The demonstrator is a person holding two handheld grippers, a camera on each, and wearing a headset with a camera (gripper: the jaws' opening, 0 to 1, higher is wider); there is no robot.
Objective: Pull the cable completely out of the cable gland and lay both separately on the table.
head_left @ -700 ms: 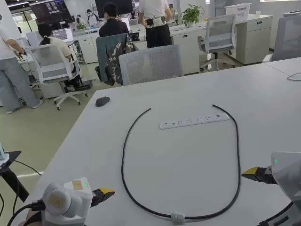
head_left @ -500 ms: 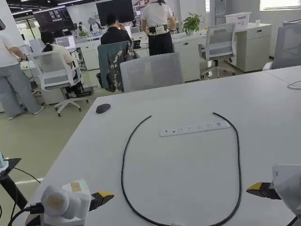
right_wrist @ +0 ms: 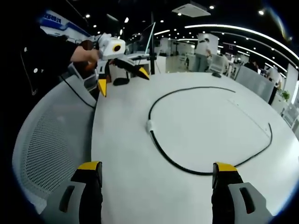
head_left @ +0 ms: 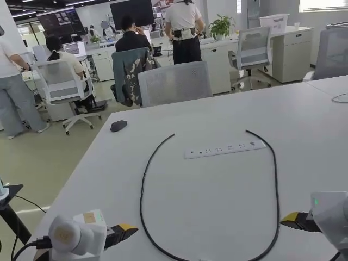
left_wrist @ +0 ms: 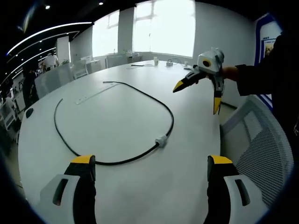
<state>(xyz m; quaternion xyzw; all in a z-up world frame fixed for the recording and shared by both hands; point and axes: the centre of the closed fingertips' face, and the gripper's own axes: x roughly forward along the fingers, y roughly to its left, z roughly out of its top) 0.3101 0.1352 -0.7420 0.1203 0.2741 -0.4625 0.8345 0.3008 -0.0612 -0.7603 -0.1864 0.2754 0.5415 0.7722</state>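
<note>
Clearly nothing is gripped: the left gripper (left_wrist: 151, 161) and the right gripper (right_wrist: 158, 166) hover with jaws wide apart over the near part of the table (head_left: 217, 206). The black cable (left_wrist: 140, 95) lies on it in an open loop, with the white cable gland (left_wrist: 161, 141) on its near bend, between them. It seems best to clamp one gripper on the gland and the other on the cable just beside it, then pull straight along the cable.

Blk cable (head_left: 141, 196) lies in U-loop on table (head_left: 217, 201), white gland (left_wrist: 161, 140) threaded mid-loop.
</note>
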